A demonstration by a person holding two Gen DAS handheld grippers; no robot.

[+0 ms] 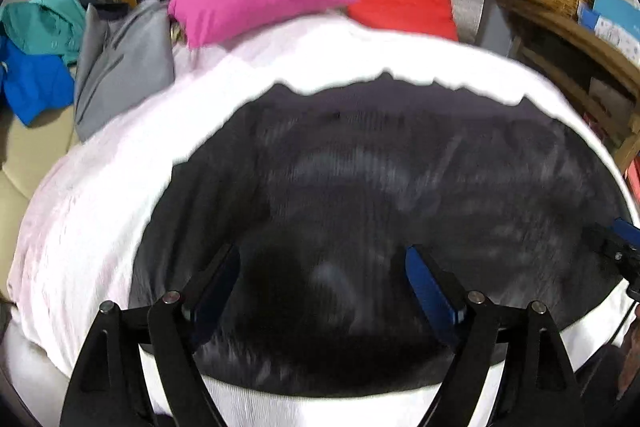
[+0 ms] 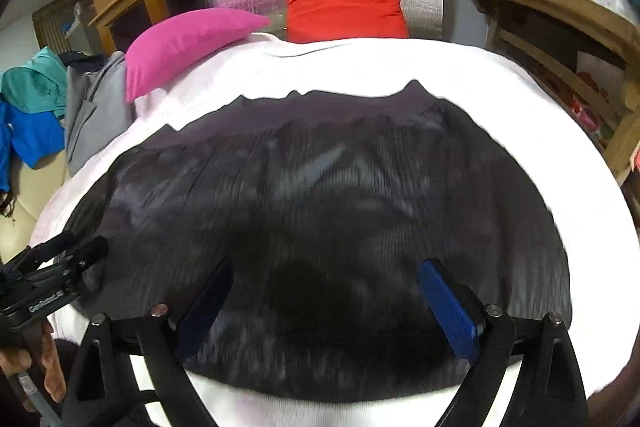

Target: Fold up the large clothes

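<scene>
In the left wrist view the left tool [image 1: 322,285] hangs wide apart and empty over the near edge of the dark garment [image 1: 380,195], which fills the centre and lower frame, spread on the white bed [image 1: 100,195], likely laid out flat for folding. In the right wrist view the right tool [image 2: 326,301] gapes just as wide, gripping nothing, above the same blurred, ribbed-looking, wrinkled cloth.
</scene>
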